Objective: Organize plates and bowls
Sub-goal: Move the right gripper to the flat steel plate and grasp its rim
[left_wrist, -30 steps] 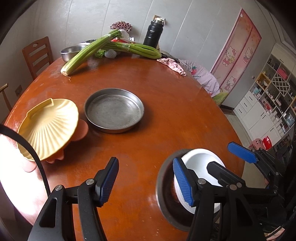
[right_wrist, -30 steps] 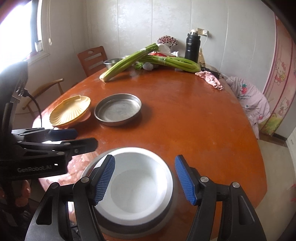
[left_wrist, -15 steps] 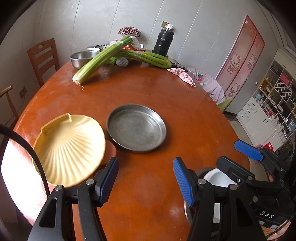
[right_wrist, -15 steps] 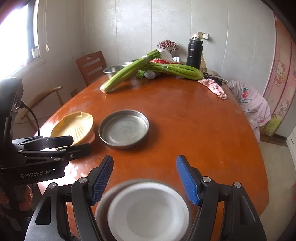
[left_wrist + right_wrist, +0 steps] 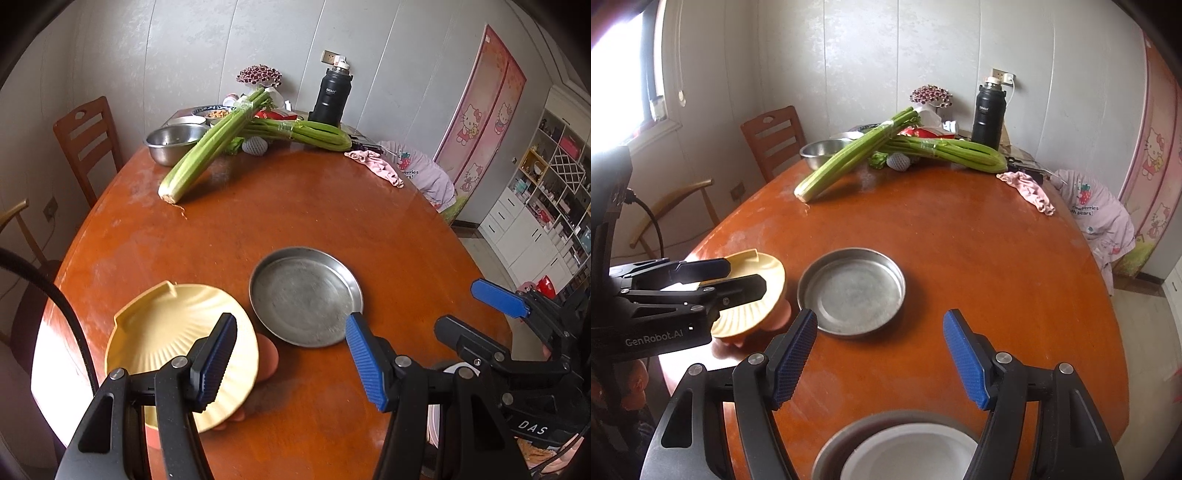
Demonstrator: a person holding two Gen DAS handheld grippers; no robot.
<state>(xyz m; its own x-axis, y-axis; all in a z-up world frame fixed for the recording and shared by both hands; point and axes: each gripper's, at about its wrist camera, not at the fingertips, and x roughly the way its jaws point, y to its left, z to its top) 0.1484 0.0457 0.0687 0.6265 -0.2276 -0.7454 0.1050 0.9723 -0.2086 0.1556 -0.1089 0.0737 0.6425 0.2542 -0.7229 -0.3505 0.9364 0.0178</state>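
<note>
A round steel pan (image 5: 306, 295) (image 5: 851, 290) lies on the brown table (image 5: 295, 206). Left of it a yellow shell-shaped plate (image 5: 166, 339) (image 5: 753, 295) rests tilted on an orange bowl (image 5: 267, 360). My left gripper (image 5: 291, 363) (image 5: 727, 277) hovers open above the yellow plate's right edge, holding nothing. My right gripper (image 5: 879, 360) (image 5: 476, 314) is open and empty over bare table. Below it, at the near edge, a white bowl (image 5: 908, 452) sits inside a grey metal plate (image 5: 834, 446).
At the far end lie two celery bunches (image 5: 207, 155), a steel bowl (image 5: 173, 142), a black flask (image 5: 330, 96) and a pink cloth (image 5: 376, 166). A wooden chair (image 5: 88, 140) stands at the far left. Shelves line the right wall.
Both grippers have drawn back and risen from the table. The white bowl in its metal plate has slid from between the right fingers to the bottom of that view.
</note>
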